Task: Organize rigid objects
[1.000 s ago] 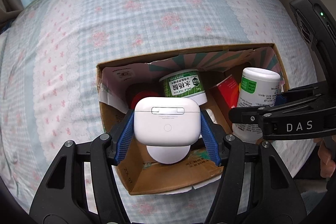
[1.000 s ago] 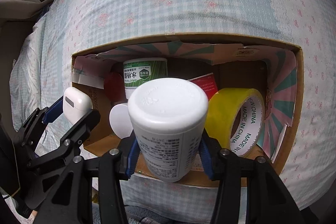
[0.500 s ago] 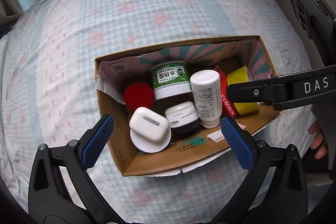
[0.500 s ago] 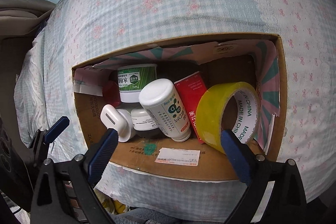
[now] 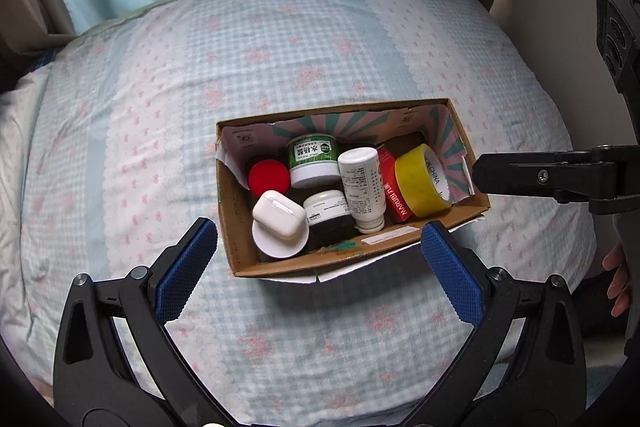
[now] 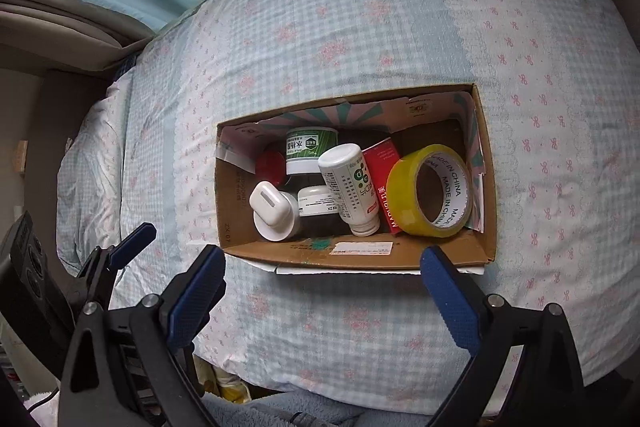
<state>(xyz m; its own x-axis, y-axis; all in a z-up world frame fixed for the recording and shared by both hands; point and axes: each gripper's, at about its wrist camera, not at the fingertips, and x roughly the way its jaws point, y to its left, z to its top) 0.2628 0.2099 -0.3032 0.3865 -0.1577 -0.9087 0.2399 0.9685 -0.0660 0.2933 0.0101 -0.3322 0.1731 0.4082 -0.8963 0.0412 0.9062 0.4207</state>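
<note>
Both the left tongs (image 5: 318,249) and right tongs (image 6: 322,273), now wide and empty, have released earbud case (image 5: 279,214) and white bottle (image 5: 361,189) into the box (image 5: 360,251), apparently completing the sorting.

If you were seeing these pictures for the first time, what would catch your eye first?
The open cardboard box packed with small items, sitting on the checked floral bedspread, draws the eye first. Inside it, the yellow tape roll at the right end and the red lid at the left stand out, with a white earbud case near the front. Both hand-held grippers, left and right, hang open and empty above it.
</note>
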